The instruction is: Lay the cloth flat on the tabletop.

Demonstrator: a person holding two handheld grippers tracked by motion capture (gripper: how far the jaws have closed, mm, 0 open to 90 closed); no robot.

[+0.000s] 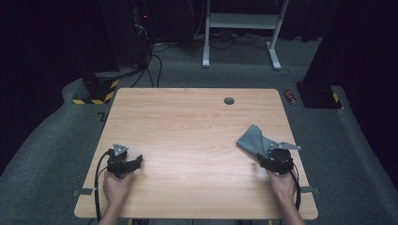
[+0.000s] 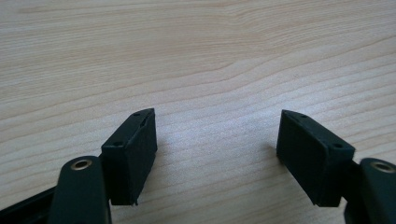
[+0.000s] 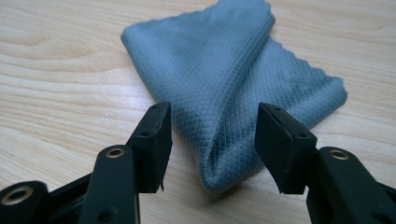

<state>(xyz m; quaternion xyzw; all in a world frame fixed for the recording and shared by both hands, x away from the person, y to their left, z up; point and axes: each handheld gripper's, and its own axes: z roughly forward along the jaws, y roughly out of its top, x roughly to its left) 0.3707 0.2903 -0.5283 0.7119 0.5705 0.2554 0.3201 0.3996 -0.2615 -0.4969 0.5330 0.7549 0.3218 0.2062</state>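
A folded grey-blue cloth (image 1: pixel 253 139) lies on the wooden table (image 1: pixel 187 136) at the right side. In the right gripper view the cloth (image 3: pixel 224 79) shows a diamond weave, and its near fold reaches in between the jaws. My right gripper (image 3: pixel 212 140) is open, its pads standing clear of the fabric on both sides. In the high view the right gripper (image 1: pixel 274 159) sits just in front of the cloth's near corner. My left gripper (image 1: pixel 126 161) rests near the table's front left, open (image 2: pixel 217 140) over bare wood with nothing between its jaws.
A round cable hole (image 1: pixel 229 101) sits near the table's far edge. Beyond the table stand a white desk frame (image 1: pixel 241 28), a yellow-and-black striped base (image 1: pixel 96 93) and cables on the grey carpet. A red can (image 1: pixel 291 97) lies on the floor at the right.
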